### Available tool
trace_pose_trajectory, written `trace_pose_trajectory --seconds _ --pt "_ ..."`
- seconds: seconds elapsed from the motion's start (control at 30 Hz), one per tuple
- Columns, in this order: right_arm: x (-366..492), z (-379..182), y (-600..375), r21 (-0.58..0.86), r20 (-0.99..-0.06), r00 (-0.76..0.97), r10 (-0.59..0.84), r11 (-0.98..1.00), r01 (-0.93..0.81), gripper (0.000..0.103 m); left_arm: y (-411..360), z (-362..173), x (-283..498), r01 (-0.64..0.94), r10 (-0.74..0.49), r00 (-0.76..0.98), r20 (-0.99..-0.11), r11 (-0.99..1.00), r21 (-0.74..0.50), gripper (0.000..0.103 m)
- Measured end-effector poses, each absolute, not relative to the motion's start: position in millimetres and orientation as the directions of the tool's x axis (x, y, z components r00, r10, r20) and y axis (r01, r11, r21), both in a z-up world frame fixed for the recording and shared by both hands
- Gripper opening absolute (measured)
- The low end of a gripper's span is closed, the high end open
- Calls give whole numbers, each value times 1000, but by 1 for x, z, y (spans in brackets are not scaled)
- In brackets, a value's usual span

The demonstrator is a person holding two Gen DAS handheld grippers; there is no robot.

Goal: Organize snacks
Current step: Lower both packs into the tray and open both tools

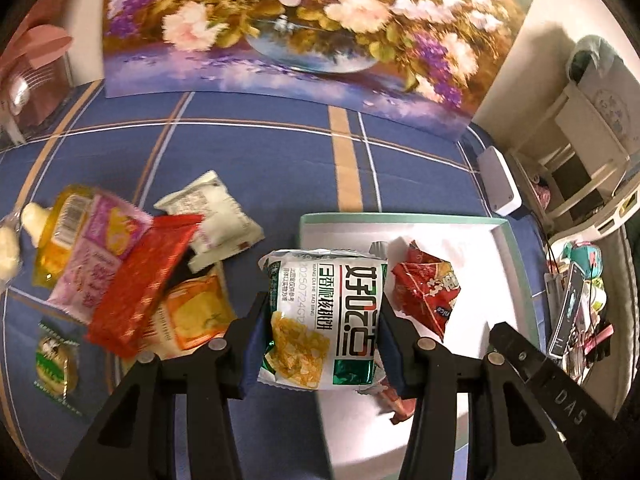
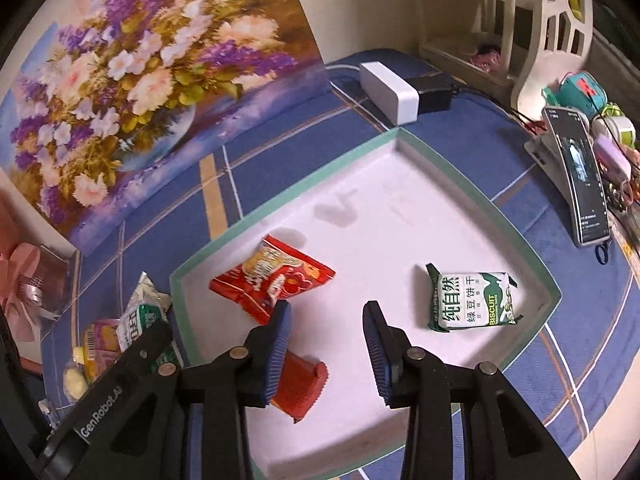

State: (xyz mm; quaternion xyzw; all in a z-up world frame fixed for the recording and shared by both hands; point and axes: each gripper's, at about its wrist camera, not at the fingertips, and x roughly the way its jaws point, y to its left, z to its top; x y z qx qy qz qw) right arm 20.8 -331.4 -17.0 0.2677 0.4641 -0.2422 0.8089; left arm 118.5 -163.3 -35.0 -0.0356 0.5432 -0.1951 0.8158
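Left wrist view: left gripper (image 1: 320, 320) clamped on green-white walnut cookie pack (image 1: 322, 316), frame center, over tray's (image 2: 440, 160) left rim. Right gripper (image 2: 326, 348) jaws apart w/ nothing between, above tray; 2 red packs + green biscuit pack (image 2: 472, 302) inside.

The tablecloth (image 1: 260, 152) is blue with white and tan stripes. The tray (image 2: 400, 216) is white inside with a mint-green rim. The painting (image 2: 132, 76) shows purple, pink and white flowers.

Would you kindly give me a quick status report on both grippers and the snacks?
Left gripper shut on walnut-cake packet, at box edge. Right gripper open, empty, over box. Three packets inside; pile waits outside. Nothing blocking.
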Motion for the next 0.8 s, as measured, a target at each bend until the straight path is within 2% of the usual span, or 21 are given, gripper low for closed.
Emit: trace_pose_trajectory --seconds 0.33,0.5,0.8 --pt "18 -17 -335 198 -884 442 -154 733 651 40 -198 -58 127 341 -287 345 -894 925 -166 51" --pt "17 -20 -338 195 -891 428 -153 722 664 40 -198 -56 126 341 -327 322 -889 916 -213 56" --pt "14 -21 -340 200 -892 427 -148 719 666 40 -193 -42 122 319 -353 308 -884 913 -254 57"
